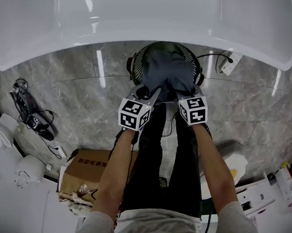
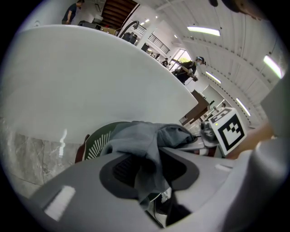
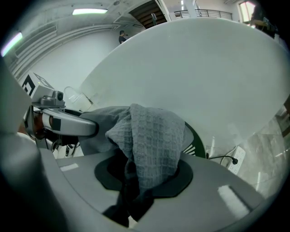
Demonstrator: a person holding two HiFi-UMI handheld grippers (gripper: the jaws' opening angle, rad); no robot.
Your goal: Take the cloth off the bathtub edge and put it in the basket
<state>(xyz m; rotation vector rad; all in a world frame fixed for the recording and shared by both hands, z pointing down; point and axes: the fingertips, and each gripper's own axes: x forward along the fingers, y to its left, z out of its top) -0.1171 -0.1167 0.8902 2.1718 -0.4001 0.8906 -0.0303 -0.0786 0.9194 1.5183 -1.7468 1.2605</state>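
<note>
The left hand-held gripper (image 2: pixel 149 174) is closed on a fold of the grey cloth (image 2: pixel 144 136), which bunches up between its jaws and spills forward. The right hand-held gripper (image 3: pixel 141 179) pinches another fold of the same cloth, the waffle weave standing up plainly between its jaws. In the head view the two sit side by side, tilted down, each holding the cloth's near edge. The cloth is off the bathtub (image 1: pixel 144 14) and bunched over the mouth of the round dark-green basket (image 1: pixel 139 64), covering most of the opening; whether it rests inside cannot be told. The basket stands on the marbled floor (image 1: pixel 84 88), just beside the white tub's outer wall. A power strip (image 1: pixel 230 63) lies to its right, a cardboard box (image 1: pixel 85 167) well apart at lower left.
</note>
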